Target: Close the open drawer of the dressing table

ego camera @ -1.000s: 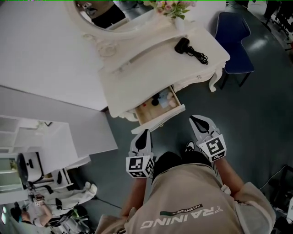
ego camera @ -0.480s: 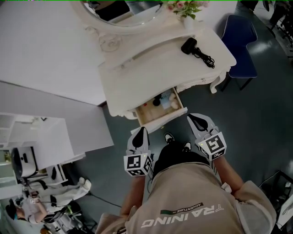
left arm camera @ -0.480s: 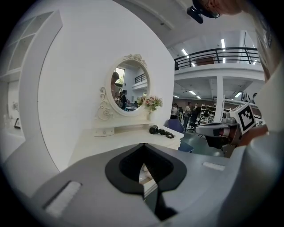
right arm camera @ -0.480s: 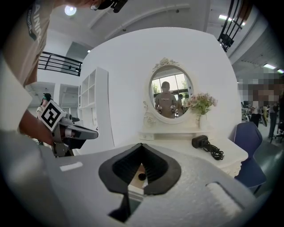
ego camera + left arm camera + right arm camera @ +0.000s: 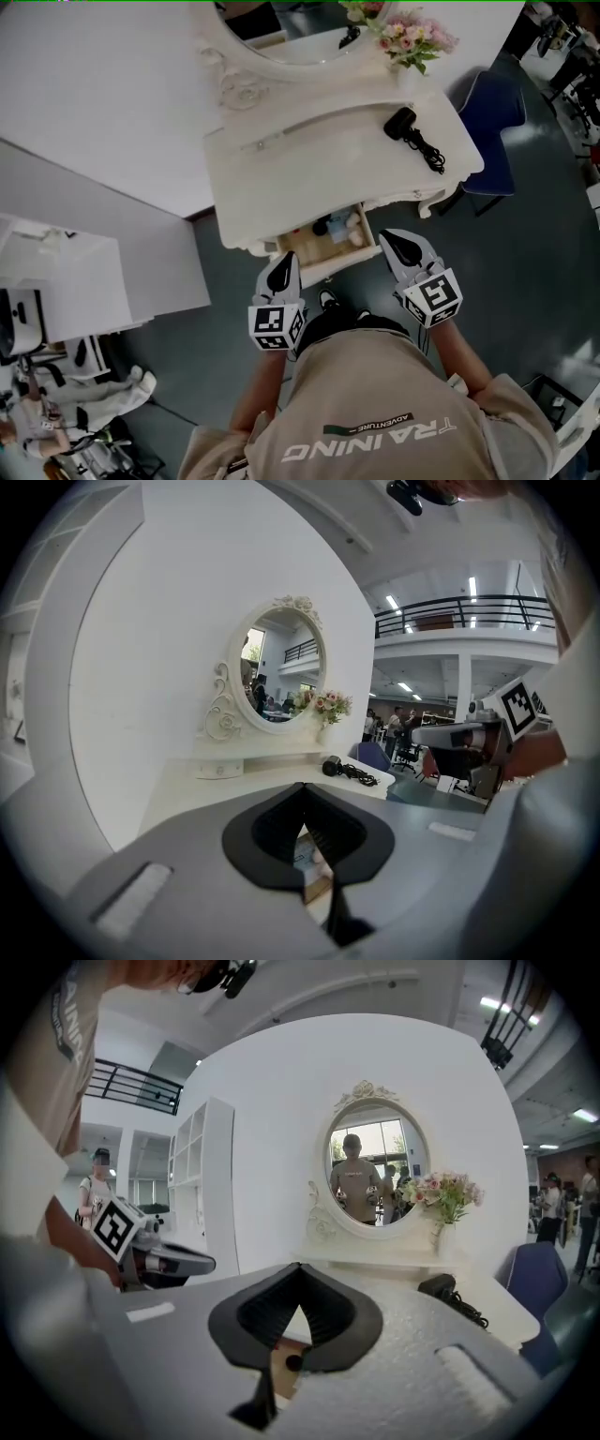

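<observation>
Drawer (image 5: 339,264) stood open on the near side of the dressing table (image 5: 319,169). Left gripper (image 5: 287,259) sat just left of it, right gripper (image 5: 392,239) just right. Both had jaws closed, nothing held.

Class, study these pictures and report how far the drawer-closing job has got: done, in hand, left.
Done: nothing; the drawer stands open, its contents showing. In hand: the left gripper and right gripper, both shut and empty, sit by the drawer's front corners; contact can't be told. Left: push it fully into the dressing table.
</observation>
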### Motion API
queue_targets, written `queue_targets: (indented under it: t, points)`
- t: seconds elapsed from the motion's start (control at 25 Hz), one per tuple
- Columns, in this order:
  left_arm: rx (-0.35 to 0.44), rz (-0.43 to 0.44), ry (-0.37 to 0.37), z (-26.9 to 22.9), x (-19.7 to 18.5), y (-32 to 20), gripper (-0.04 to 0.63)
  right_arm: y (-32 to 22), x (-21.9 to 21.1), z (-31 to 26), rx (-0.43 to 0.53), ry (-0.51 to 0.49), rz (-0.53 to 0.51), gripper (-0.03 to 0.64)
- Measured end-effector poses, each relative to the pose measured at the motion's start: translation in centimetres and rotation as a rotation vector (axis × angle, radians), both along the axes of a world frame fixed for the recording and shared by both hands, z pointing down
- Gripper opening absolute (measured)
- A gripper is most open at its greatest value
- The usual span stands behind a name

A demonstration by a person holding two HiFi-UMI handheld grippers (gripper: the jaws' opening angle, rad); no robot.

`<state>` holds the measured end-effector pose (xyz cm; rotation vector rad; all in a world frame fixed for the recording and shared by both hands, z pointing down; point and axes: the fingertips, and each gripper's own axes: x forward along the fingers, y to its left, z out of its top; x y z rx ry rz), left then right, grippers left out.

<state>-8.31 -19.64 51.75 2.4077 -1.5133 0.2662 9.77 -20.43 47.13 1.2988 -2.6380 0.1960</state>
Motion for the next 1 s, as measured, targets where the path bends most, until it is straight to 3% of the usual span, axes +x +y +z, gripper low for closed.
queue_targets:
  t: [0.36, 0.6, 0.84, 1.0]
  points:
    - [-0.005, 0.001, 0.003, 1.8, -2.6, -1.5, 0.015, -2.1, -2.5, -0.2, 0.011, 0.031, -0.012, 0.003]
    - [-0.049, -0.03, 0.011, 2.2, -3.2, -0.8, 0.015, -2.7, -5.5, 0.3, -0.004, 0.069, -0.117, 0.002]
    - [-0.147, -0.084, 0.0, 4.2, -3.1, 0.7, 0.015, -4.1, -7.7, -0.3, 0.004, 0.07, -0.239, 0.002]
    - [-0.239, -0.072, -0.05, 6.9, -2.6, 1.9, 0.015, -4.2, -8.6, 1.3, -0.04, 0.049, -0.279, 0.002]
